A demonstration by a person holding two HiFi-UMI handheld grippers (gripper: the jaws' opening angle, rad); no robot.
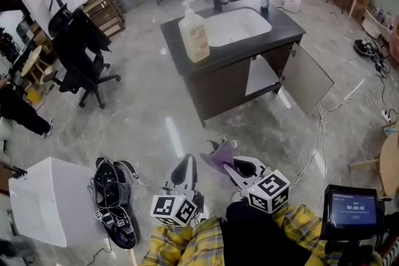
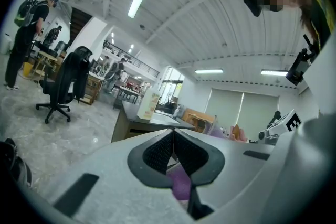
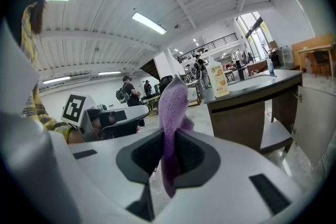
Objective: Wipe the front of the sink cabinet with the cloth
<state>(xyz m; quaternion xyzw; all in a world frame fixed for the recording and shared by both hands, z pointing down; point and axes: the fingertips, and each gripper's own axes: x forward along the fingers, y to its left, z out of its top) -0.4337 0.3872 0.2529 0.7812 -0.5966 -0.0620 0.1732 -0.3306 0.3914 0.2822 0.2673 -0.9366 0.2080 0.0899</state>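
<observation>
The dark sink cabinet [image 1: 218, 93] stands on the floor ahead, its right door [image 1: 305, 78] swung open and its left front panel closed. A white basin [image 1: 234, 25] and a soap bottle [image 1: 194, 34] sit on top. My right gripper [image 1: 235, 166] is shut on a purple cloth [image 1: 219, 156], held low, well short of the cabinet. In the right gripper view the cloth [image 3: 172, 113] sticks up and hangs down between the pads [image 3: 194, 155], with the cabinet [image 3: 247, 118] beyond. My left gripper [image 1: 186, 165] [image 2: 173, 152] is beside it, jaws together; a purple patch shows low behind its pads.
A black office chair [image 1: 81, 53] stands left of the cabinet. A white box [image 1: 53, 199] and black shoes [image 1: 112, 196] lie at my left. White cables [image 1: 318, 134] trail over the floor at right, near a small screen [image 1: 352, 212]. A person [image 1: 22, 112] is at the far left.
</observation>
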